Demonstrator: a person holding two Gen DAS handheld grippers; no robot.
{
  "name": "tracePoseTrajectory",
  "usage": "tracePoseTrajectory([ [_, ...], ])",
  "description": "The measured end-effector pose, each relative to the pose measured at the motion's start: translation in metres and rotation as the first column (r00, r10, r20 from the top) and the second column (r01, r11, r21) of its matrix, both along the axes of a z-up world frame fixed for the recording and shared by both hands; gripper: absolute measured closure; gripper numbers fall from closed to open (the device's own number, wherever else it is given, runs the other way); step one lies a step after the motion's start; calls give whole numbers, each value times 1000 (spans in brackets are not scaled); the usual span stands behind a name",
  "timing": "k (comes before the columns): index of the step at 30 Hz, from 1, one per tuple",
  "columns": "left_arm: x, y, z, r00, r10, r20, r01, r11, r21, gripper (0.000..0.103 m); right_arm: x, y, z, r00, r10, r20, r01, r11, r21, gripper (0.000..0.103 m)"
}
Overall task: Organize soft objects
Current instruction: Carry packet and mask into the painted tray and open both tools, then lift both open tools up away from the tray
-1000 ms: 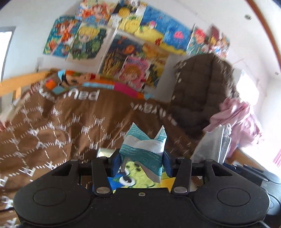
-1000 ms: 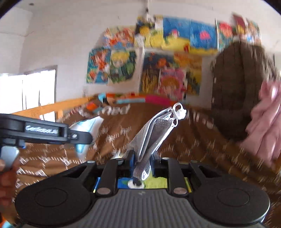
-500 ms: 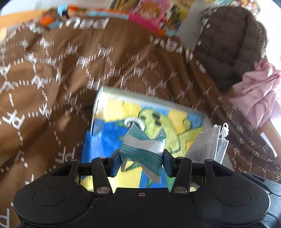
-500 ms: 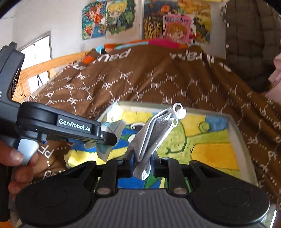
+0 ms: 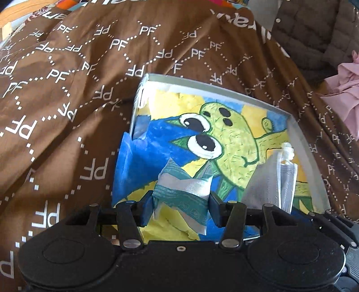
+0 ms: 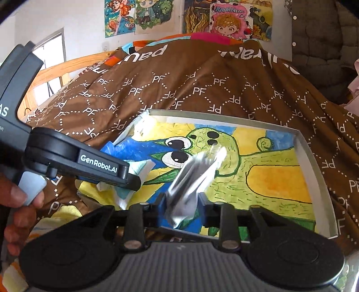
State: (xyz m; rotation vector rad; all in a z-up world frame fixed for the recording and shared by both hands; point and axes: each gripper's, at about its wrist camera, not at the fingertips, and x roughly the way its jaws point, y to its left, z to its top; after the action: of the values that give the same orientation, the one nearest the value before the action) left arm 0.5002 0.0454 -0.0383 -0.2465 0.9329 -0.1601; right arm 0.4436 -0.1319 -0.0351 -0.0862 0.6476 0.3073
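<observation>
My left gripper (image 5: 181,207) is shut on a teal and white tissue pack (image 5: 182,193) and holds it over the near left part of a shallow box (image 5: 303,143) lined with a yellow, blue and green cartoon drawing. My right gripper (image 6: 181,207) has opened a little; the grey face mask (image 6: 193,179) between its fingers is blurred, so I cannot tell whether it is still held. The mask also shows in the left wrist view (image 5: 269,182), at the right. The left gripper shows in the right wrist view (image 6: 89,166), at the left, with the tissue pack (image 6: 125,193) under it.
The box (image 6: 314,161) lies on a brown quilt printed with PF (image 5: 67,89). A dark padded jacket (image 5: 314,29) and pink cloth (image 5: 345,89) lie at the far right. A wooden bed rail (image 6: 67,69) and posters (image 6: 228,20) are behind.
Both grippers have tilted down from the wall to the box and moved closer over it. The right gripper's fingers have spread apart and the mask now blurs and leans right.
</observation>
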Motion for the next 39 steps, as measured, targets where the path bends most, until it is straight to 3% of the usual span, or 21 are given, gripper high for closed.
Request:
tracePoseTrajectory([
  [3, -1, -1, 0, 1000, 8, -2, -8, 1000, 13, 41, 0, -3, 2, 1000, -3, 3, 3, 1000, 13, 59],
  [8, -8, 2, 9, 999, 41, 28, -42, 999, 20, 26, -5, -8, 11, 999, -24, 32, 23, 999, 26, 39],
  [13, -24, 6, 30, 992, 73, 103, -75, 997, 11, 10, -17, -19, 25, 995, -70, 76, 66, 996, 52, 22],
  [17, -45, 6, 51, 980, 90, 177, -89, 996, -11, 4, -37, -34, 47, 985, -111, 135, 94, 988, 126, 13],
  [22, -86, 4, 81, 948, 113, 296, -112, 994, -18, 1, -78, -54, 81, 963, -150, 226, 97, 968, 231, 0],
  [31, -177, 1, 125, 866, 171, 471, -146, 985, -89, 1, -171, -79, 120, 907, -183, 378, 72, 955, 289, 0],
  [39, -266, -4, 144, 794, 138, 592, -140, 989, -43, 1, -225, -82, 121, 899, -199, 391, 74, 948, 311, 0],
])
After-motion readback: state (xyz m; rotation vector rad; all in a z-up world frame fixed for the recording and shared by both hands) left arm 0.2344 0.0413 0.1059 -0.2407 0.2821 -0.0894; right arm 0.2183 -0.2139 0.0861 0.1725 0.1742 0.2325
